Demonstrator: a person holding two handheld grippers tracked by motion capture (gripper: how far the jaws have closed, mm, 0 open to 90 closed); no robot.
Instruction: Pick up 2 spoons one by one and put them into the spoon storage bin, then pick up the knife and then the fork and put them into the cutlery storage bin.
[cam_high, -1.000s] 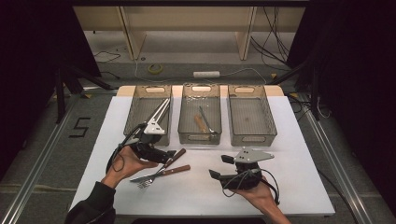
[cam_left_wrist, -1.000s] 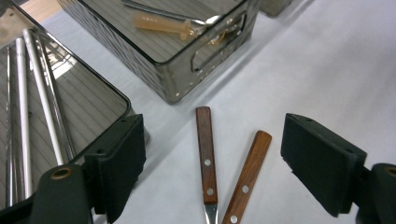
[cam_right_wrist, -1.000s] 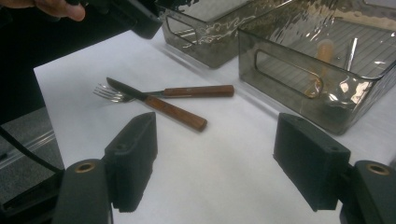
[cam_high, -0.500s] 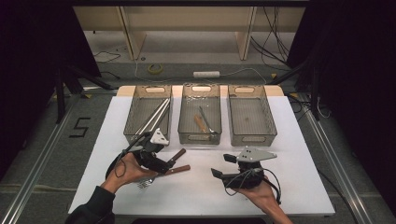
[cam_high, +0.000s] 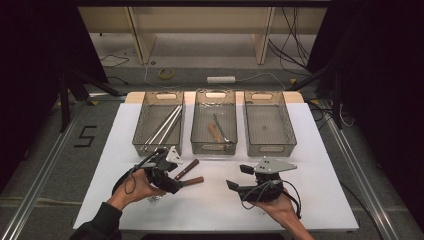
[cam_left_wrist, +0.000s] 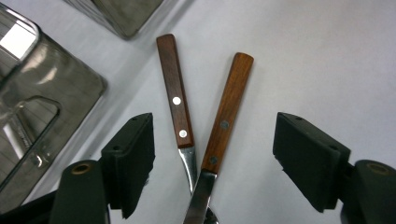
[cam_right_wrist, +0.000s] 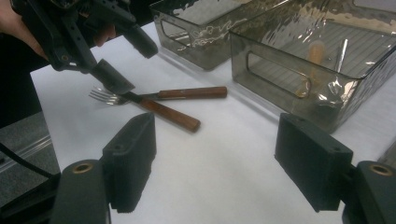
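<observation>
Since the earlier frame the left gripper (cam_high: 172, 181) has dropped from beside the left bin onto the two wood-handled utensils on the near-left of the white table (cam_high: 320, 150), and its jaws have just been closing a little. They stand spread, one on each side of the two utensils, pads touching neither. In the left gripper view the darker-handled utensil (cam_left_wrist: 175, 100) and the lighter-handled utensil (cam_left_wrist: 227, 114) lie between the jaws, handles fanning apart toward the far end, metal necks crossing near the bottom edge. In the right gripper view fork tines (cam_right_wrist: 102, 96) show just past the left gripper's lower jaw; which handle they belong to I cannot tell. From above, both handles (cam_high: 190, 175) stick out to the right of the left gripper, near the front of the left bin (cam_high: 139, 131). That bin holds long metal rods (cam_high: 164, 125). Middle bin (cam_high: 200, 145), just right of it: a wood-handled utensil (cam_high: 215, 132) and a metal one (cam_high: 222, 129). Right bin (cam_high: 290, 145). Right gripper (cam_high: 239, 177) rests in hand at near-right, well apart from the utensils, jaws spread wide, bare table between them.
</observation>
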